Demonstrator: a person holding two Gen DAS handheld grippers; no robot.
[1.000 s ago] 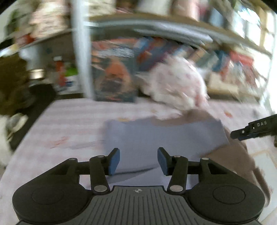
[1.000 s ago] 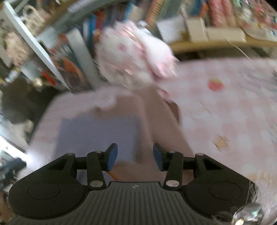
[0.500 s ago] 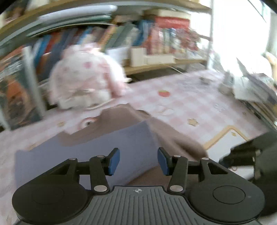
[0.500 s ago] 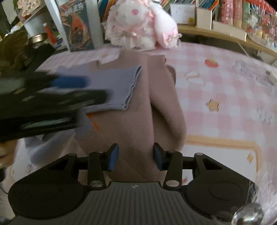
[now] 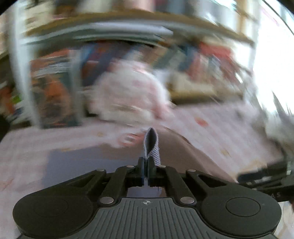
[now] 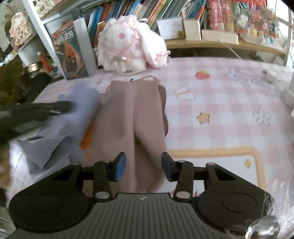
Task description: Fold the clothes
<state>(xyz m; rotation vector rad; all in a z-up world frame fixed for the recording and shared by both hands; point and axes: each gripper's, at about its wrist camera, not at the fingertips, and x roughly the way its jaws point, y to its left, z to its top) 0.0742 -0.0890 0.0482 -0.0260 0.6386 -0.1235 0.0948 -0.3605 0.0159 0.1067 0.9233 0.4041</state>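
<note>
A lavender knit garment (image 6: 60, 147) lies at the left, partly over a brown garment (image 6: 136, 114) spread on the pink checked tablecloth (image 6: 220, 103). My left gripper (image 5: 146, 161) is shut on an edge of the lavender knit, and a loop of the fabric (image 5: 151, 145) sticks up past its pads. In the right wrist view it shows as a blurred black shape (image 6: 36, 110) over that garment. My right gripper (image 6: 143, 166) stands open just above the near end of the brown garment, with nothing pinched between its fingers.
A pink and white plush rabbit (image 6: 128, 46) sits at the far edge of the table, with an upright book (image 6: 69, 53) to its left. Shelves of books (image 6: 147, 11) run behind. Dark objects (image 6: 16, 86) crowd the far left.
The left gripper's jaws have shut on the lavender fabric. It has pulled the cloth to the left, off the brown garment. The right gripper has edged nearer the brown garment.
</note>
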